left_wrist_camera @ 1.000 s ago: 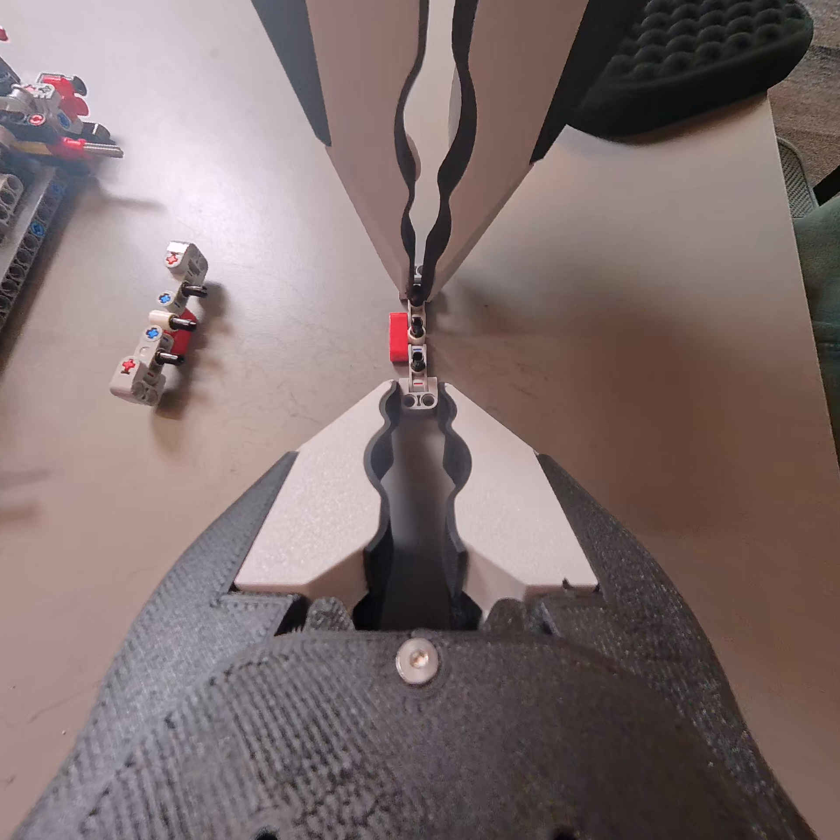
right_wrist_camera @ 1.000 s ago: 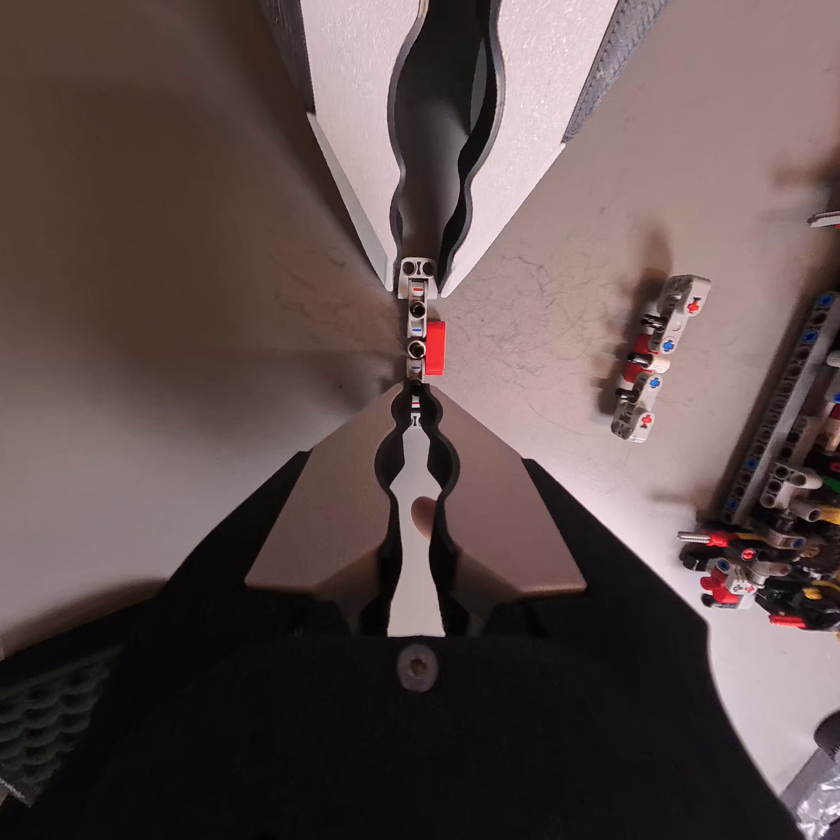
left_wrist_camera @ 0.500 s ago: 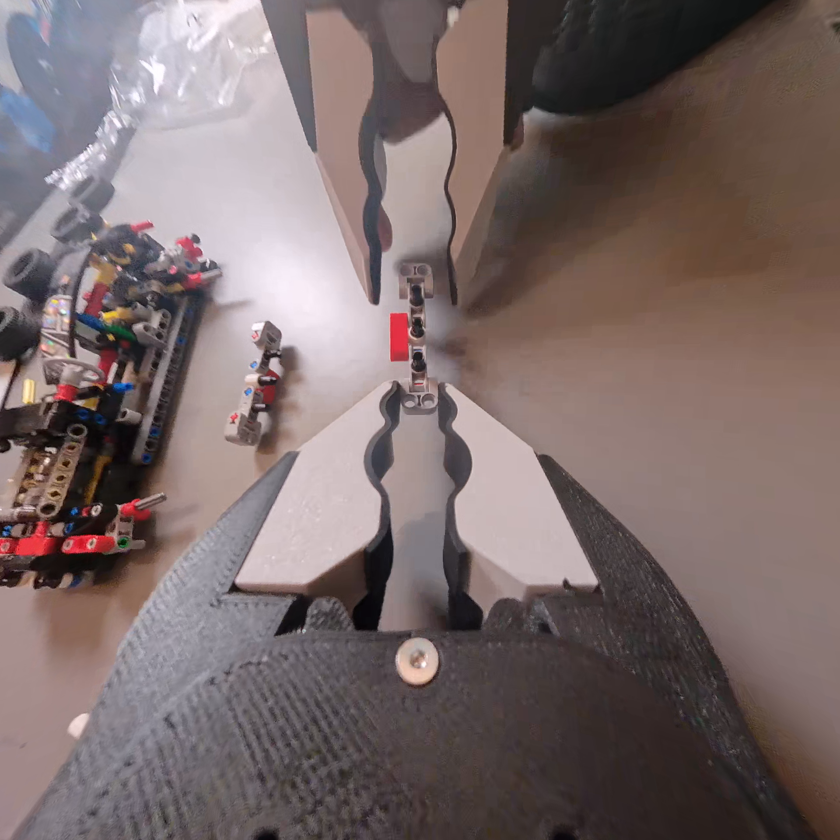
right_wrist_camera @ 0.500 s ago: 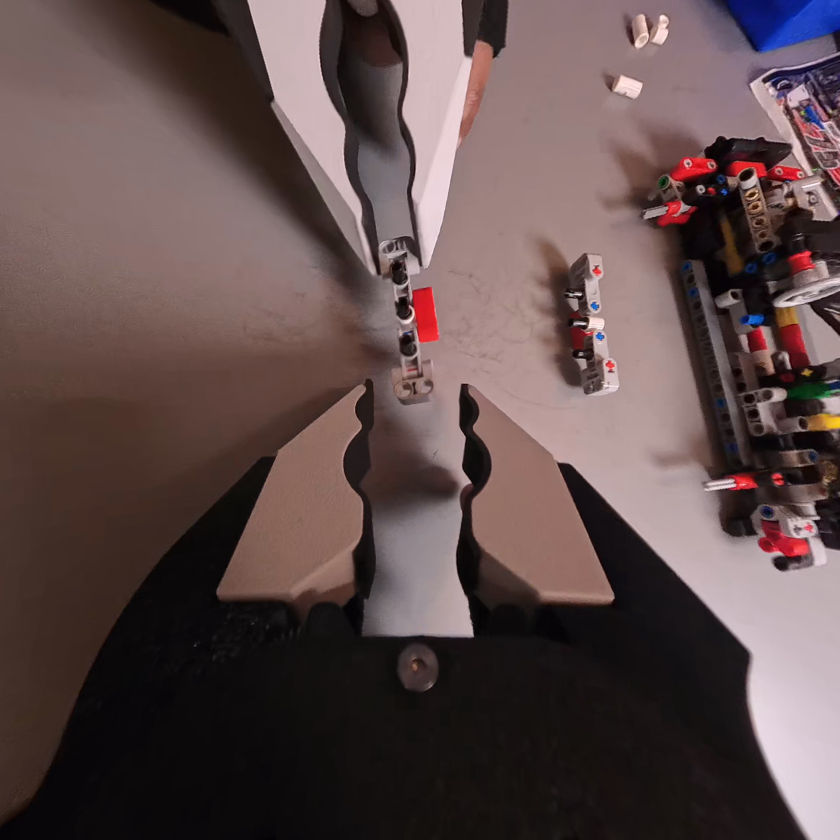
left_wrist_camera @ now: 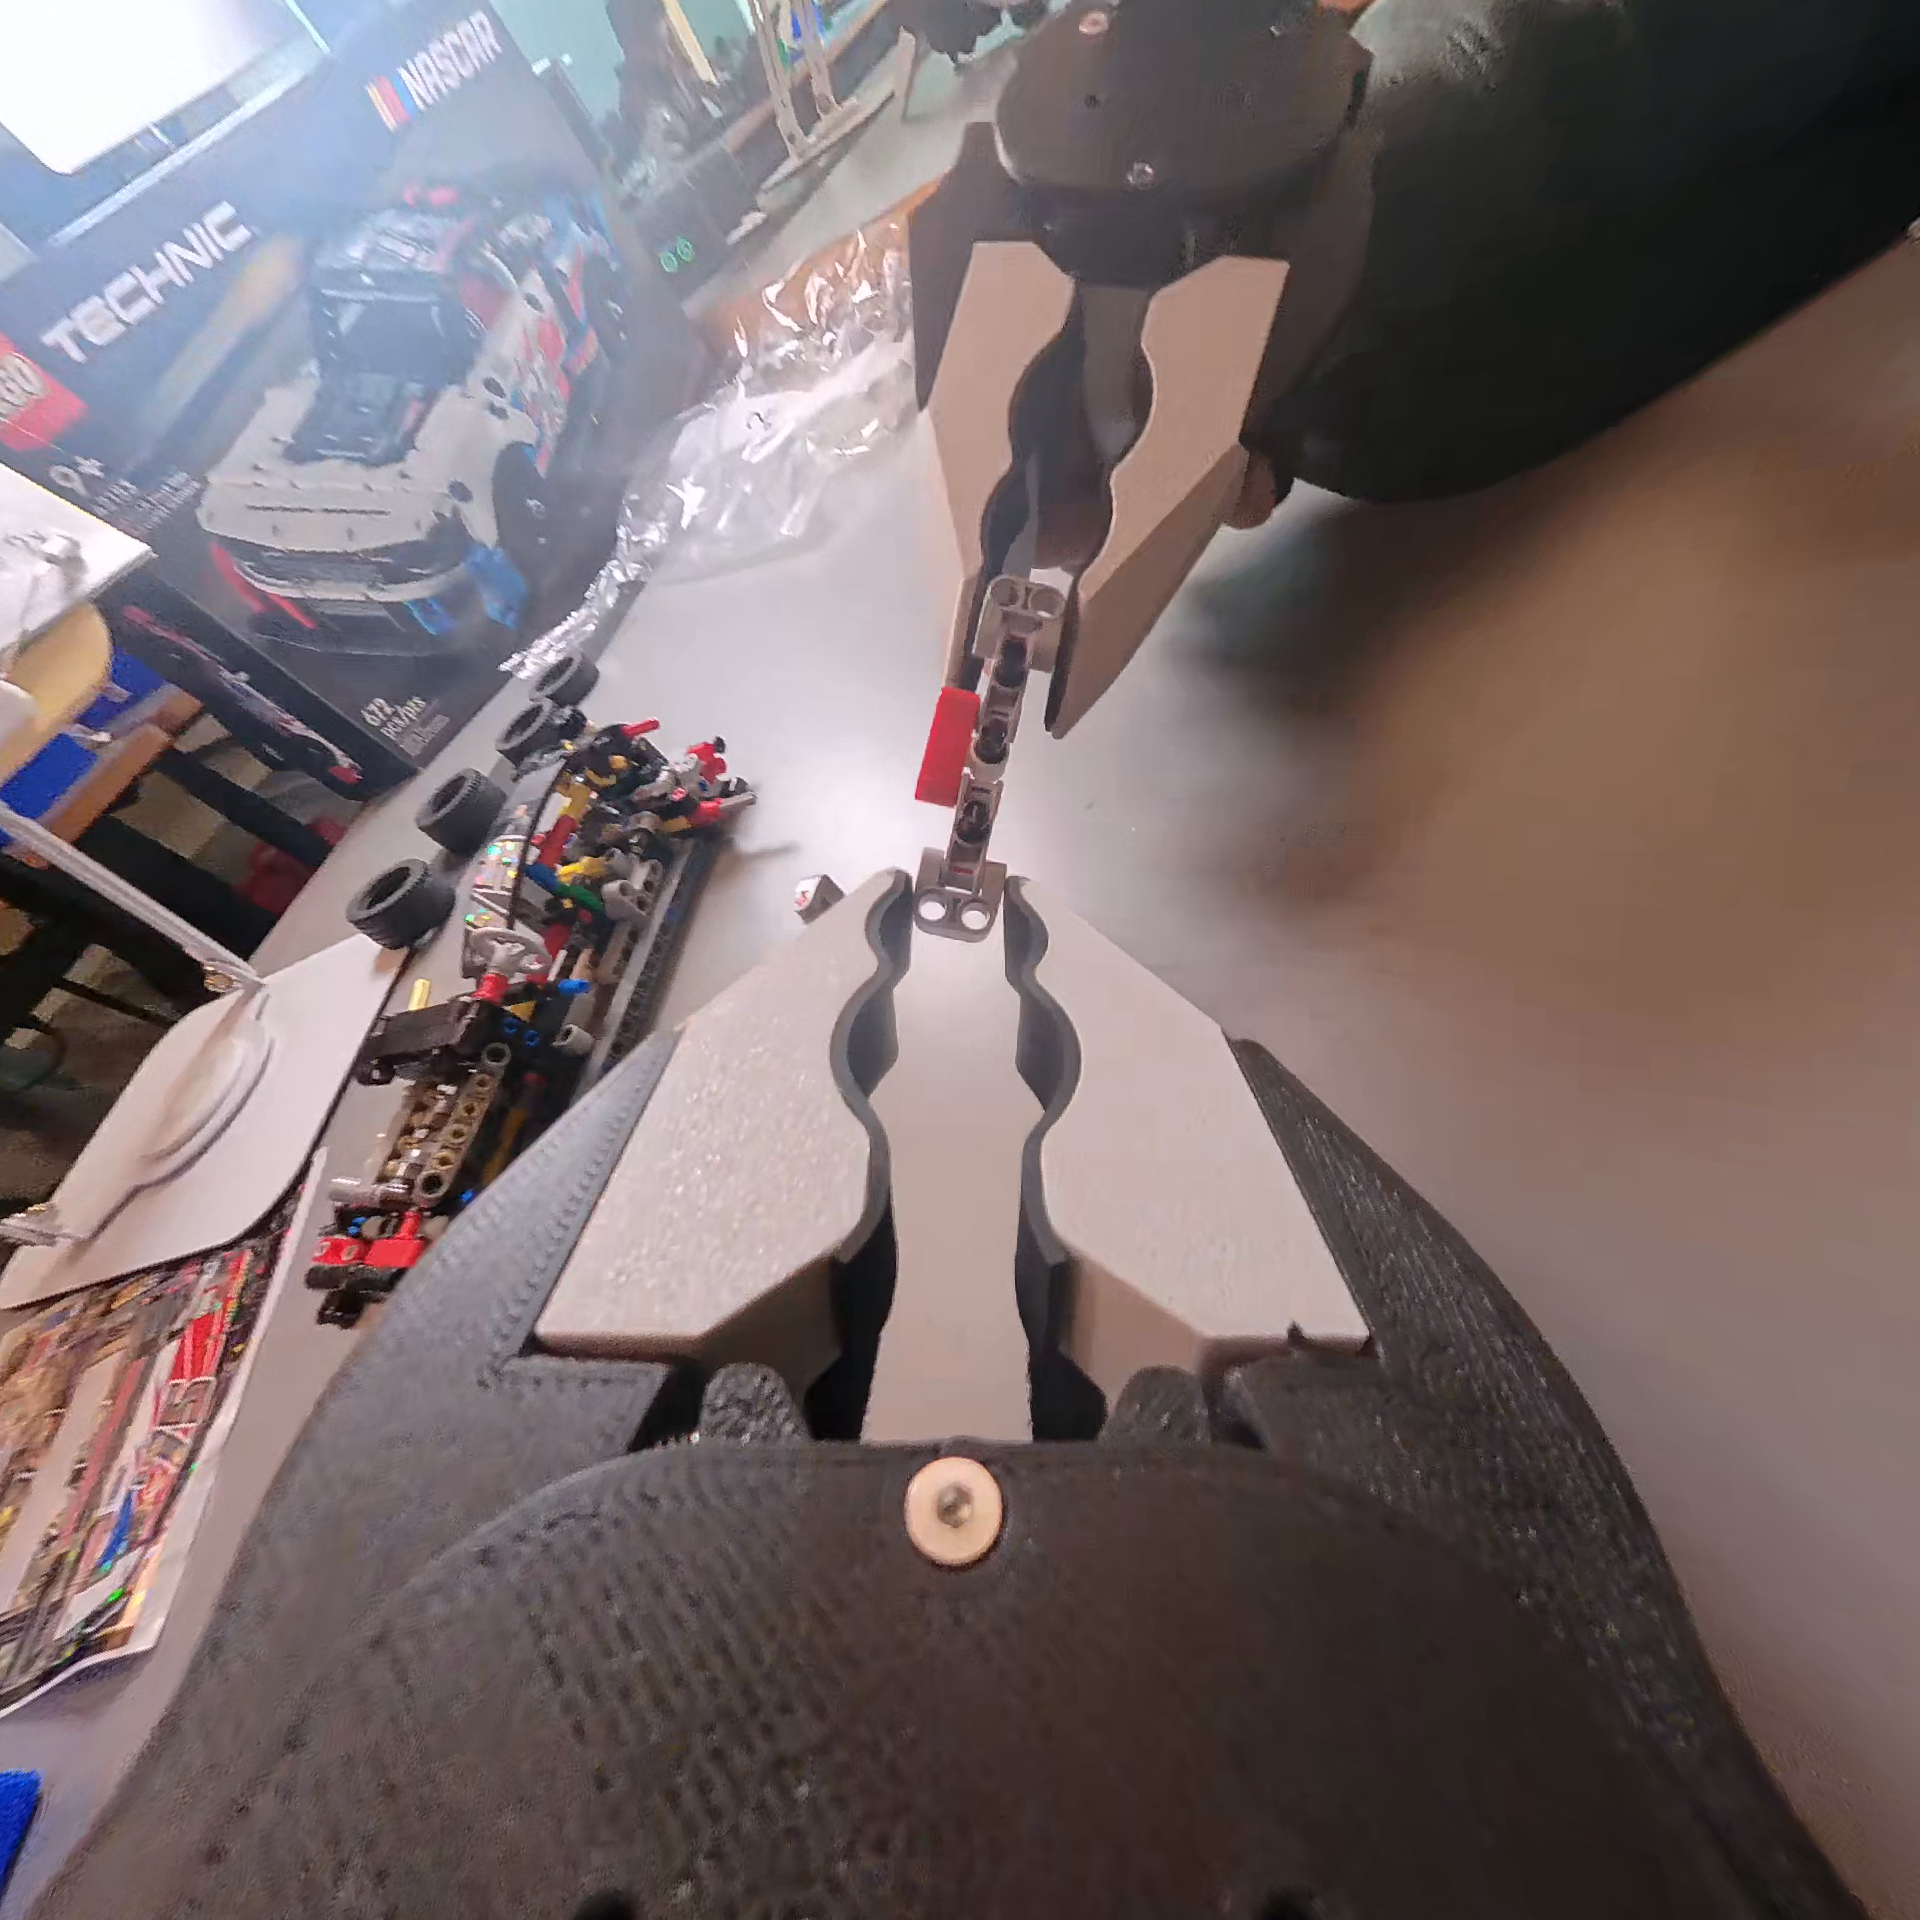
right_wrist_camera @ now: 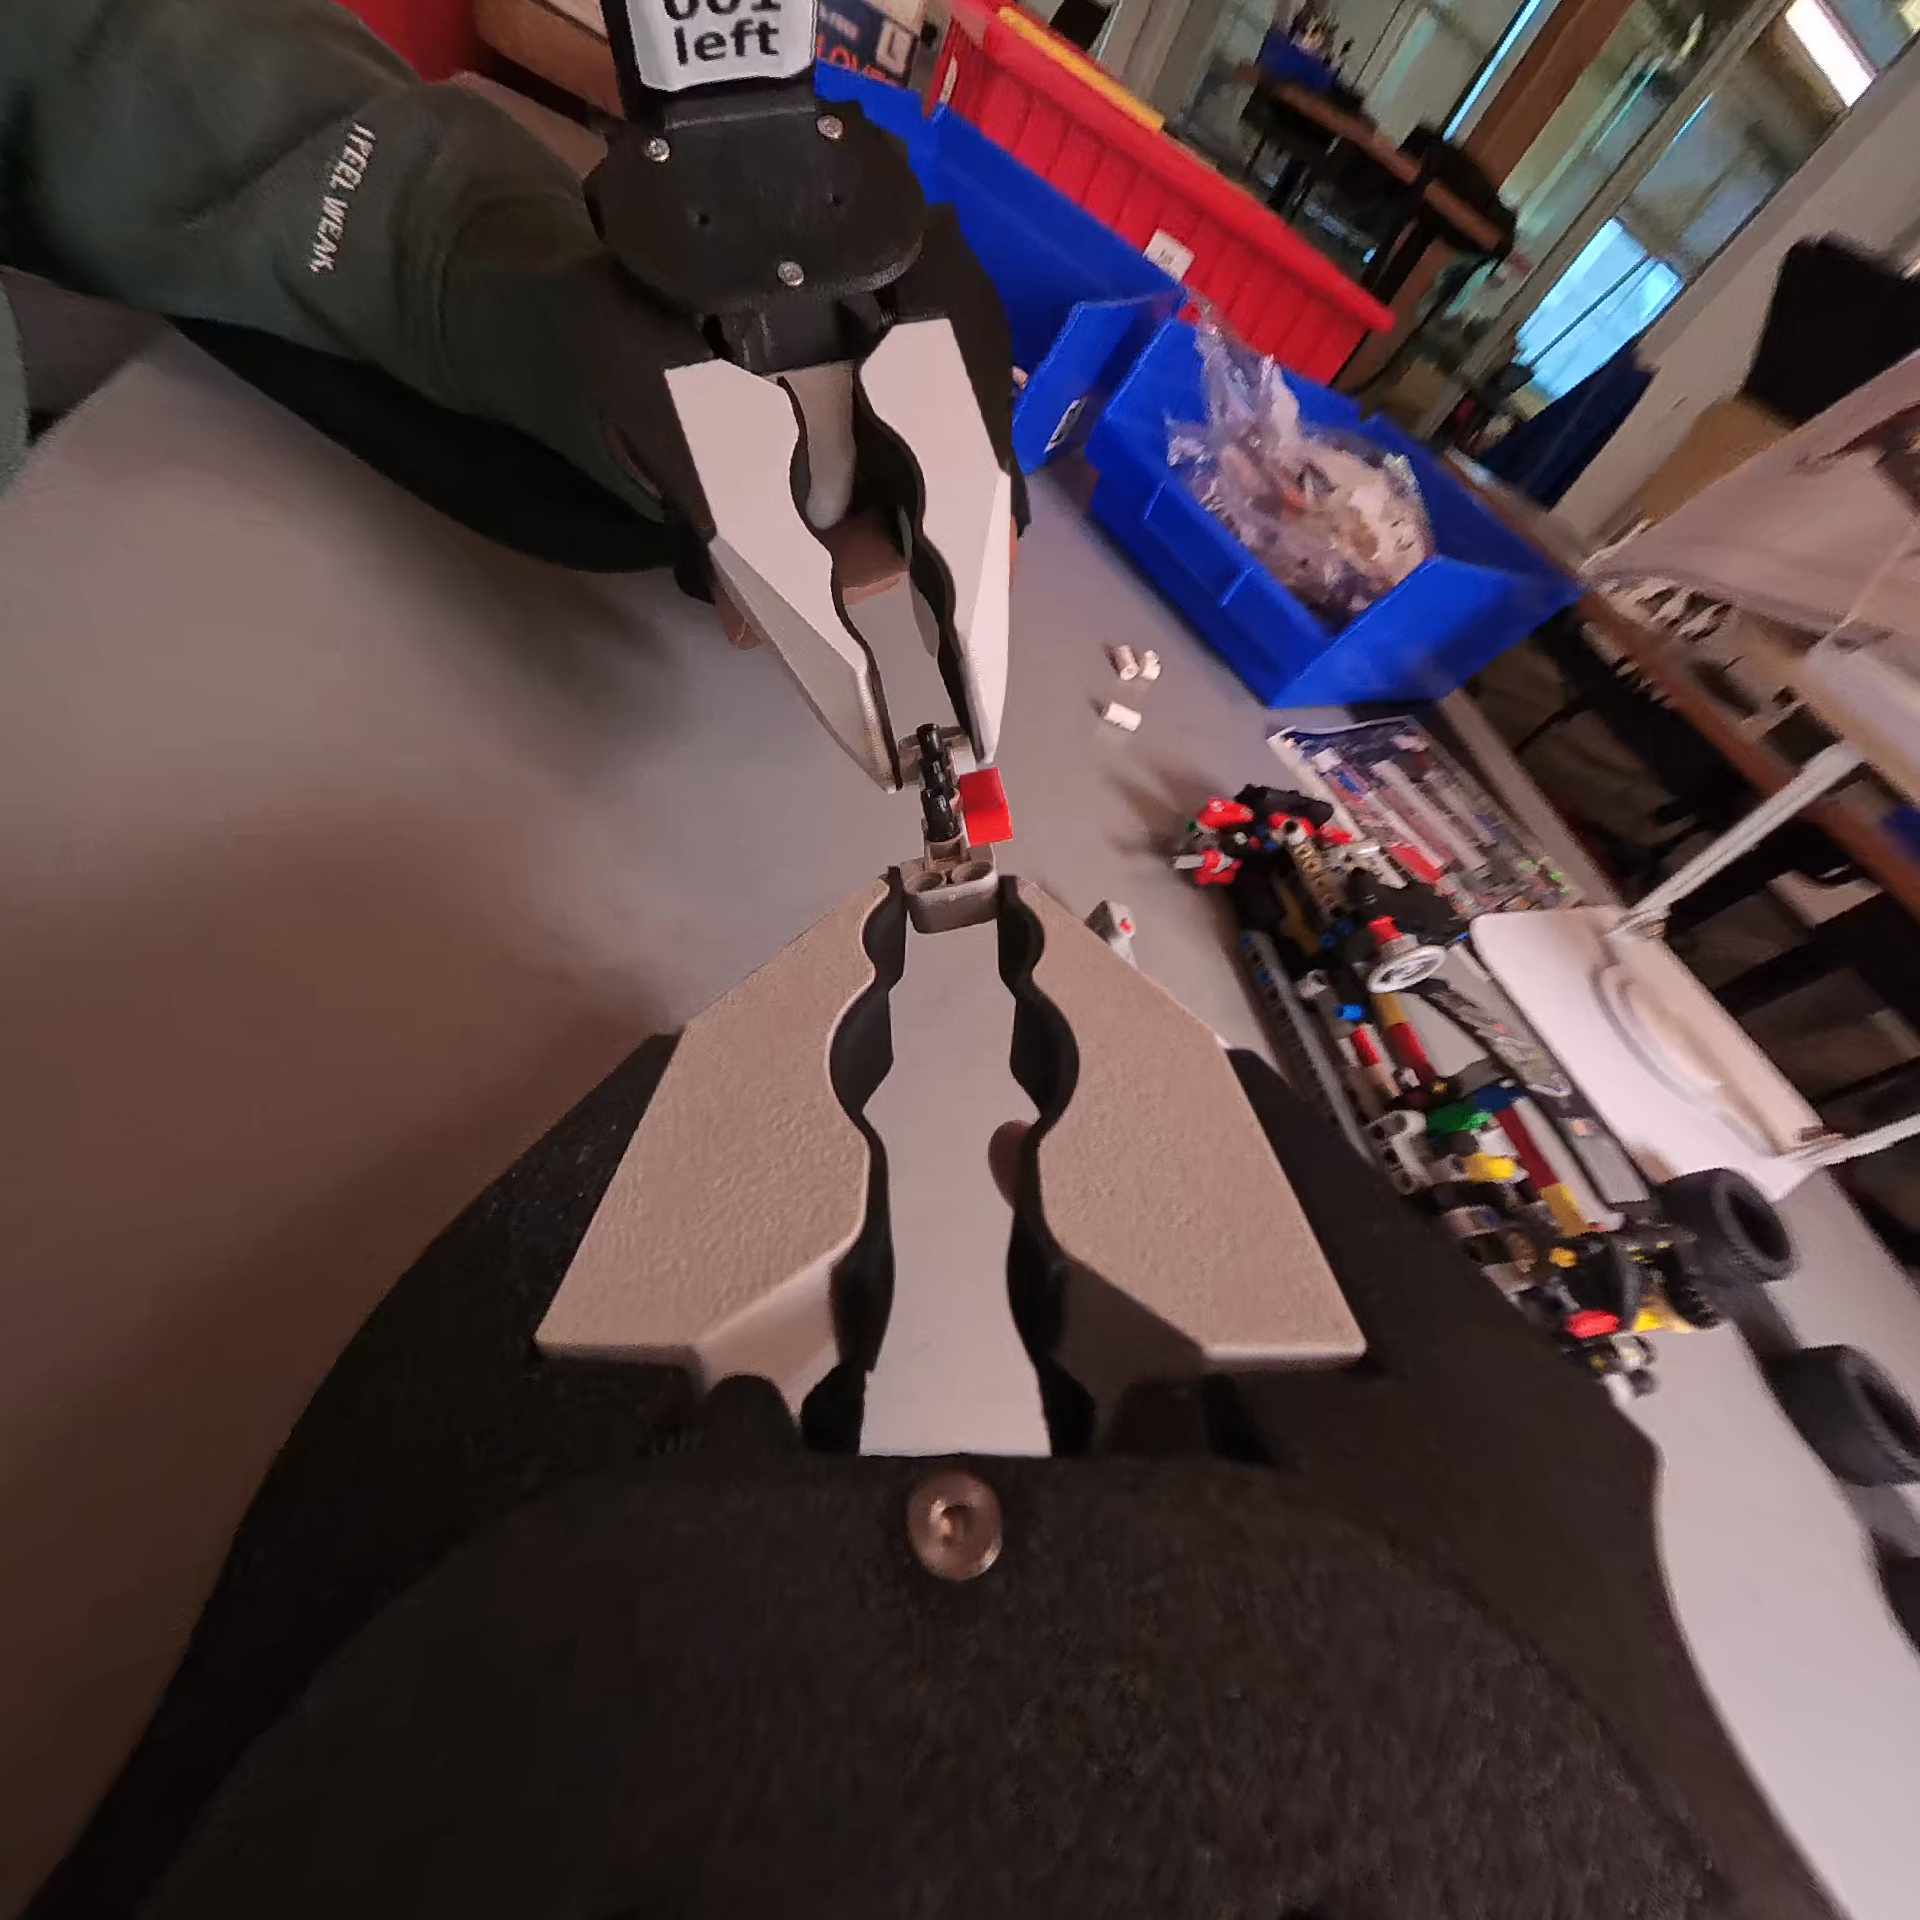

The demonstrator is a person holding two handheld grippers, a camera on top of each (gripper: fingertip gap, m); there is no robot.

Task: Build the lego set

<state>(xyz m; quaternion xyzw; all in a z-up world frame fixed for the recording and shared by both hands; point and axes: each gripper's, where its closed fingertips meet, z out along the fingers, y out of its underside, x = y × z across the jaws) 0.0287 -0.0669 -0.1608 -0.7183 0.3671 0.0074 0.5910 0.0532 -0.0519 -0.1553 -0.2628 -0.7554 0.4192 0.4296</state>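
Note:
A slim grey lego sub-assembly (left_wrist_camera: pixel 982 748) with black pins and a red piece (left_wrist_camera: pixel 945 748) on its side hangs above the grey table (left_wrist_camera: pixel 1455 935), held between both grippers. My left gripper (left_wrist_camera: pixel 958 902) is shut on its near grey end. My right gripper (left_wrist_camera: pixel 1023 634) faces it and grips the far grey end. In the right wrist view the right gripper (right_wrist_camera: pixel 948 891) is shut on the grey end of the sub-assembly (right_wrist_camera: pixel 945 821). The left gripper (right_wrist_camera: pixel 930 753) holds the other end, with the red piece (right_wrist_camera: pixel 985 805) just below it.
The partly built car chassis (left_wrist_camera: pixel 540 935) lies on the table, also in the right wrist view (right_wrist_camera: pixel 1403 1018). Loose tyres (left_wrist_camera: pixel 457 810), the set's box (left_wrist_camera: pixel 343 364), plastic bags (left_wrist_camera: pixel 790 416) and a booklet (left_wrist_camera: pixel 104 1455) are nearby. A second small sub-assembly (right_wrist_camera: pixel 1112 920) and blue bins (right_wrist_camera: pixel 1299 540) are there too. My two grippers' fingertips are within a few centimetres of each other.
The right gripper let go and opened half a second ago, and now is closed again on the sub-assembly's end. Both grippers have lifted and tilted up, bringing the room into view.

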